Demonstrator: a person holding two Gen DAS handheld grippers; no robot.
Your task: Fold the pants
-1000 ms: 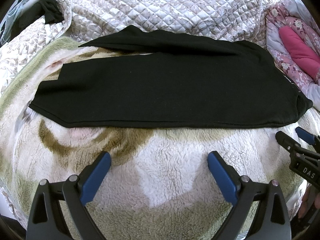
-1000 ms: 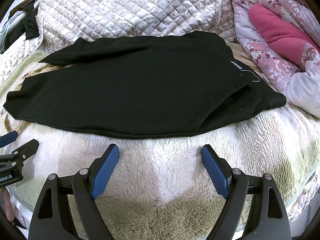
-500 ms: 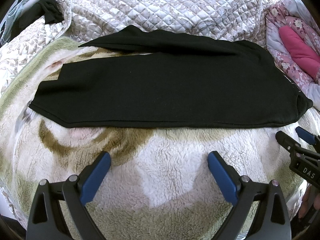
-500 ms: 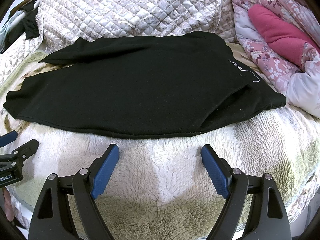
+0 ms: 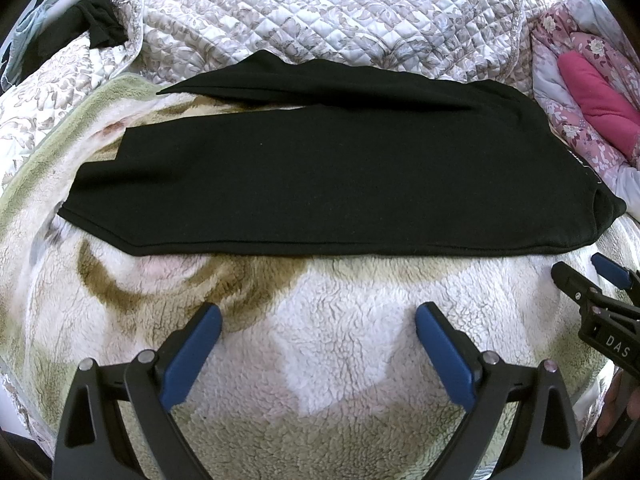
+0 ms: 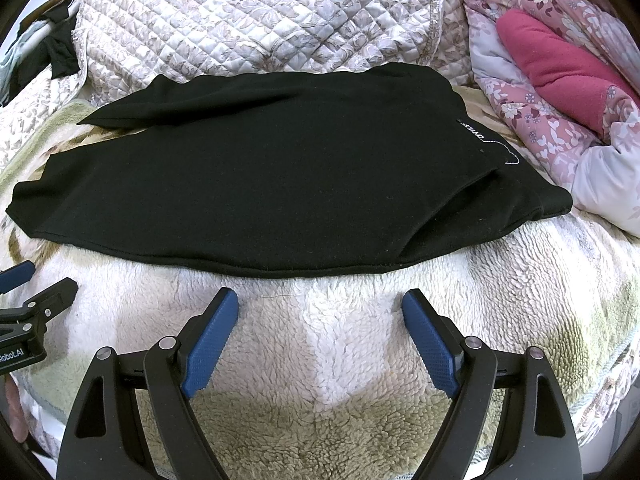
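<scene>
Black pants (image 5: 320, 176) lie flat on a fleece blanket, folded lengthwise, one leg on the other, leg ends at the left and waistband at the right. They also show in the right wrist view (image 6: 260, 184), with a small white label (image 6: 472, 130) near the waist. My left gripper (image 5: 318, 320) is open and empty, hovering over the blanket just short of the pants' near edge. My right gripper (image 6: 320, 308) is open and empty, also just short of that edge, nearer the waist. Each gripper shows at the edge of the other's view.
The fleece blanket (image 5: 320, 360) covers the bed. A quilted floral bedspread (image 5: 340, 16) rises behind the pants. A pink floral duvet with a magenta lining (image 6: 560, 64) is bunched at the right. Dark clothes (image 5: 96, 24) lie at the far left.
</scene>
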